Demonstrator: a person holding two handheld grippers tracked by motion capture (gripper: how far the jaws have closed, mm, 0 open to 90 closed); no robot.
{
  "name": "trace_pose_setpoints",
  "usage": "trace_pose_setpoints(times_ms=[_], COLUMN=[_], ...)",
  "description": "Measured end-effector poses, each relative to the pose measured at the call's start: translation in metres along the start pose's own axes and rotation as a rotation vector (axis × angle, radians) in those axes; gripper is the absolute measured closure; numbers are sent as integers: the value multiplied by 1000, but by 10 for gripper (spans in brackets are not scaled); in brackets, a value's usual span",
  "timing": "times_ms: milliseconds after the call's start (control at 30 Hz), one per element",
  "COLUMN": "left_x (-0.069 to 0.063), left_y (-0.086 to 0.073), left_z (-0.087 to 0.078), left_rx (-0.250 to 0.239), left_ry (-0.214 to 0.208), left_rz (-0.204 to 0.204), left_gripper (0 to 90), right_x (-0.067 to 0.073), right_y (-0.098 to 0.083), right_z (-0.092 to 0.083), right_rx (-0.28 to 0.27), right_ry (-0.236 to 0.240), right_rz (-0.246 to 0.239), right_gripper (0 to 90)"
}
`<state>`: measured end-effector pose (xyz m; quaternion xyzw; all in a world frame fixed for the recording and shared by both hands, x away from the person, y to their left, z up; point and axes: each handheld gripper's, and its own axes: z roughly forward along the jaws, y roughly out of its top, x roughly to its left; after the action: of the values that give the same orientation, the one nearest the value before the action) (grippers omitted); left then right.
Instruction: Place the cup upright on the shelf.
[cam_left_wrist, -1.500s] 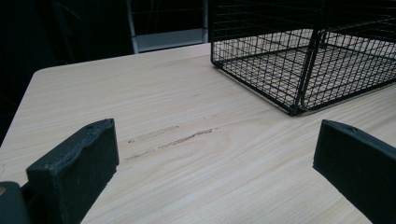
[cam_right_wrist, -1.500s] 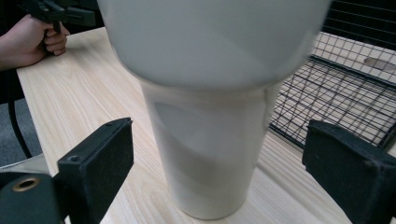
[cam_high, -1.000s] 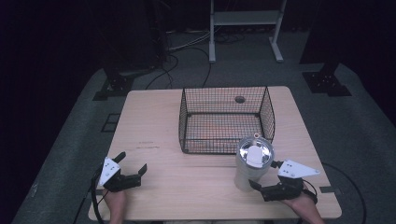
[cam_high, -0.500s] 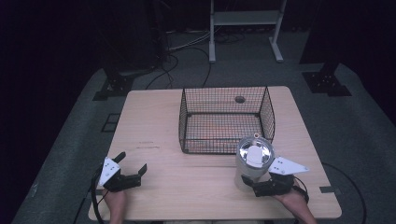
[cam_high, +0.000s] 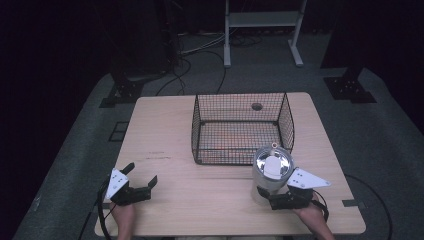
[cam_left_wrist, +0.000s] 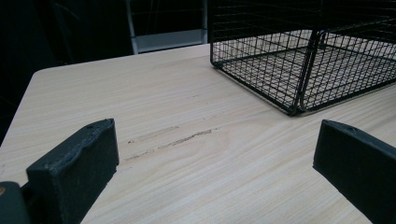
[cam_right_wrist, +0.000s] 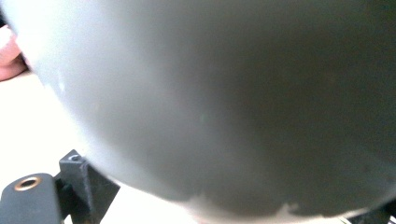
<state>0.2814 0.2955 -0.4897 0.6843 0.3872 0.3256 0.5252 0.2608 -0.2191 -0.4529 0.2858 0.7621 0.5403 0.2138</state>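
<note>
Though the right gripper (cam_high: 272, 196) flanks the can (cam_high: 270, 172), grip is unclear (blurred); left gripper (cam_high: 143, 181) gapes empty.

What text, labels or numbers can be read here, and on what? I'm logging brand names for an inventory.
No readable text in any view.
Silver metal can: no label readable; the pale patch on its lid is too small to make out.
Black wire basket, light wooden table, right gripper and left gripper: no markings visible.
</note>
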Motion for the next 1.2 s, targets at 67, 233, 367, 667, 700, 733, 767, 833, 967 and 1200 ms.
trace_pose_setpoints(times_ms=[67, 233, 367, 667, 700, 733, 767, 833, 967, 1200], left_x=[0, 0, 0, 0, 0, 0, 0, 0, 0, 0], left_y=[0, 0, 0, 0, 0, 0, 0, 0, 0, 0], left_z=[0, 0, 0, 0, 0, 0, 0, 0, 0, 0], left_rx=[0, 0, 0, 2, 2, 2, 1, 0, -1, 1], left_ry=[0, 0, 0, -1, -1, -1, 0, 0, 0, 0], left_rz=[0, 0, 0, 3, 3, 2, 1, 0, -2, -2], left_gripper=[0, 0, 0, 0, 0, 0, 0, 0, 0, 0], right_x=[0, -4, -6, -7, -6, -6, -7, -8, -9, -10], right_y=[-1, 3, 8, 38, 41, 45, 49, 52, 59, 75], right_z=[0, 1, 0, -7, -8, -9, -9, -9, -7, -4], right_rx=[-8, -13, -31, -63, -66, -68, -69, -69, -66, -58], right_ry=[2, 14, 24, 54, 58, 67, 75, 79, 86, 94], right_rz=[-2, 17, 29, -4, -7, -8, -7, -5, -2, -17], right_gripper=[93, 94, 95, 95, 95, 95, 95, 95, 95, 94])
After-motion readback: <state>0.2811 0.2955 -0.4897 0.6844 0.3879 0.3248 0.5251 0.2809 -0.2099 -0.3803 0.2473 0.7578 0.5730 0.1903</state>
